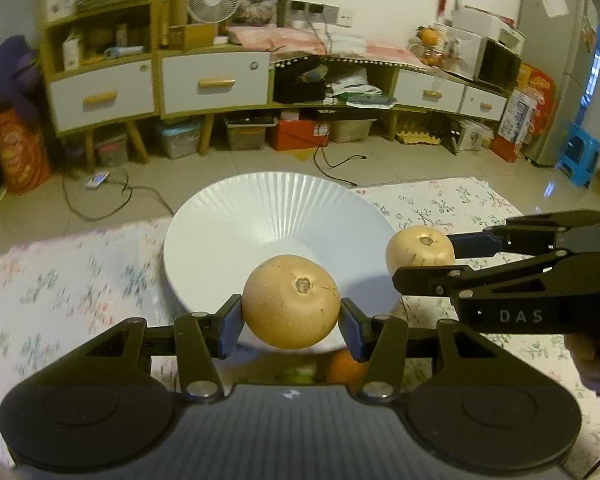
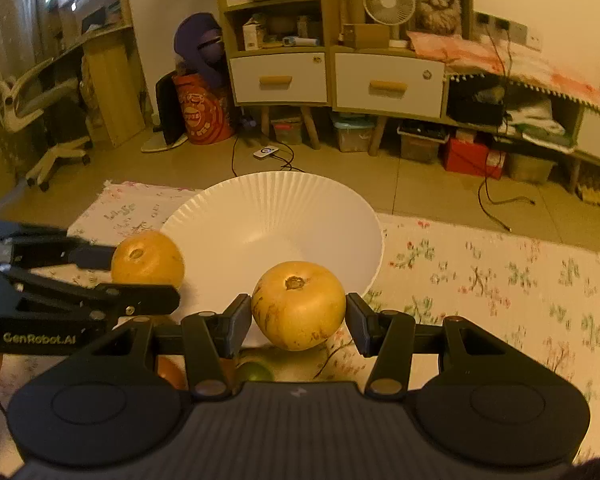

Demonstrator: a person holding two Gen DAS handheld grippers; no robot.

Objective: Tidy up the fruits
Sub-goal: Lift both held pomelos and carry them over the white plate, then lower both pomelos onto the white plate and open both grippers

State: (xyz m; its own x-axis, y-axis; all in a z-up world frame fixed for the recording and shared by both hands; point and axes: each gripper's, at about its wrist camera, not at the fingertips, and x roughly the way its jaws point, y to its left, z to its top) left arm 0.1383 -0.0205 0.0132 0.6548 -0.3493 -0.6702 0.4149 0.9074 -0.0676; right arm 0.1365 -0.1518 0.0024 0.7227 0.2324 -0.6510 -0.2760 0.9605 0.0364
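Tan and round, a pear [image 1: 291, 302] sat clamped between the blue pads [image 1: 231, 326] of my left gripper [image 1: 290, 322], stem end up, held over the near rim of the white bowl [image 1: 260, 216]. I had the jaws closed onto its sides, both pads touching the skin. My right gripper [image 2: 299, 322] gripped a second pear [image 2: 299, 305] the same way, pads pressed to either side, and it hung at the near right edge of the bowl, partly over the floral cloth [image 2: 480, 280].

From the left camera I saw the right gripper [image 1: 422, 254] come in from the right with its pear [image 1: 420, 246] beside the bowl's right rim. From the right camera the left gripper [image 2: 140, 276] and its pear [image 2: 147, 258] showed at the bowl's left rim. The two pears were apart, not touching.

The bowl itself held nothing. Below my left gripper, an orange [image 1: 346, 368] and a green fruit [image 1: 300, 374] lay on the cloth, half hidden by the fingers. The right camera showed the green fruit [image 2: 255, 372] too, just beneath the pear.
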